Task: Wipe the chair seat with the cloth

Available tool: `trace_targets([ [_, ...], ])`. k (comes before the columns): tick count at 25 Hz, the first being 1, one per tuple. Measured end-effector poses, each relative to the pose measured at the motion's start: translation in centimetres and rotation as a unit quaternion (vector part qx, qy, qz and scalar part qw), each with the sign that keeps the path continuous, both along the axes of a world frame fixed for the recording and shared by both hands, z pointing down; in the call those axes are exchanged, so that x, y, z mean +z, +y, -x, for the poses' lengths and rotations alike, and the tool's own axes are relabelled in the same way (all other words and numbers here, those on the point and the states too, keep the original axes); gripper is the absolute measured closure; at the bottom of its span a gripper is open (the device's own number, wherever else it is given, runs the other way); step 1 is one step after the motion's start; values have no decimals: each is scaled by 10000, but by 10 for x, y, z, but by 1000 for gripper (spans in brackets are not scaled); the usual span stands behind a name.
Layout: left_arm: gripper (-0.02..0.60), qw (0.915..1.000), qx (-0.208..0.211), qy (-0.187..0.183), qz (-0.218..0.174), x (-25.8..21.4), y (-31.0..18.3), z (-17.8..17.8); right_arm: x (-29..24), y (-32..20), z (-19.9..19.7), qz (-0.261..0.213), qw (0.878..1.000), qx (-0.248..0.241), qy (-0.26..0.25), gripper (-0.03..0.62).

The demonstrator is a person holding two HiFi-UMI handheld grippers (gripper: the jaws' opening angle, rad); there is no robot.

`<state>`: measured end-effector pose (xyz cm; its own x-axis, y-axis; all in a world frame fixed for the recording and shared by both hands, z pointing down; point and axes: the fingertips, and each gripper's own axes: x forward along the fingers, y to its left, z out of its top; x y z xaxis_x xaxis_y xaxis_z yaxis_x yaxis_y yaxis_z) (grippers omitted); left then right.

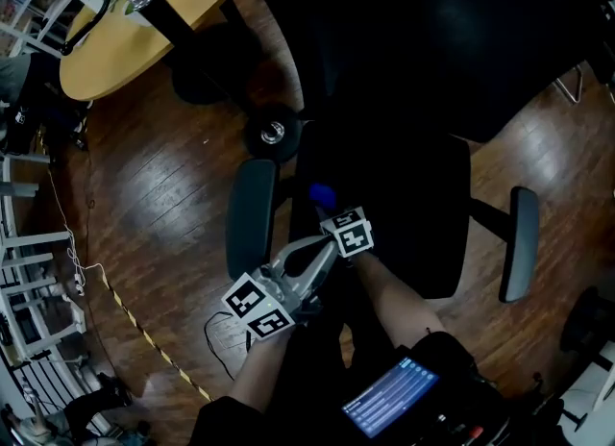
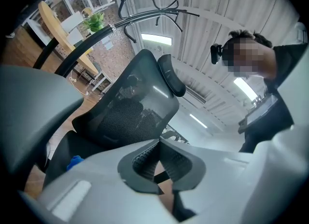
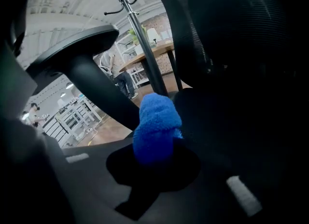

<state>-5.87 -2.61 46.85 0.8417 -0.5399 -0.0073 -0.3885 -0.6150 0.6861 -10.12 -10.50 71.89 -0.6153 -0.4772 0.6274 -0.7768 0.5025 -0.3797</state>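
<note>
A lit screen [image 1: 389, 396] sits at the person's chest, closest to the head camera, and both forearms reach out past it. Below them is the black chair seat [image 1: 413, 213]. The left armrest [image 1: 252, 215] lies just beside the grippers, and the right armrest [image 1: 524, 242] is well apart from them. The tall mesh chair back [image 2: 130, 107] rises on the far side of the seat and closes off that side. Around the chair is the wooden floor [image 1: 173, 194]. Farther off stand a coat stand [image 3: 145, 54] and a round wooden table [image 1: 135, 31].

The left gripper [image 2: 158, 143] has its ribbed pads pressed together with nothing between them. It is held just behind the right one. The right gripper [image 3: 153, 146] is clamped on the blue cloth [image 1: 322, 194], which bunches out past its jaws over the seat's left side, near the left armrest. Whether the cloth presses on the seat cannot be told.
</note>
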Motion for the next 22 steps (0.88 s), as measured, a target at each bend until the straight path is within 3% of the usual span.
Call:
trace_targets([
  [3,577,10000,-14,-26,-22,0,0,3,2,-1,-10,-171,9997,40,176,556],
  [6,577,10000,24,-30,-18,0,1,1,10,2,-44,-69,9985,372,398,556],
  [12,577,9998,216,20,-8,-4,1,-11,20,18,-165,150,9870,1220,1031,556],
  [17,577,9992,374,73,83,-6,5,-23,16,48,-276,284,9681,2044,1424,556],
  [22,577,9985,533,87,97,-12,12,-38,3,74,-337,326,9540,2467,1671,556],
])
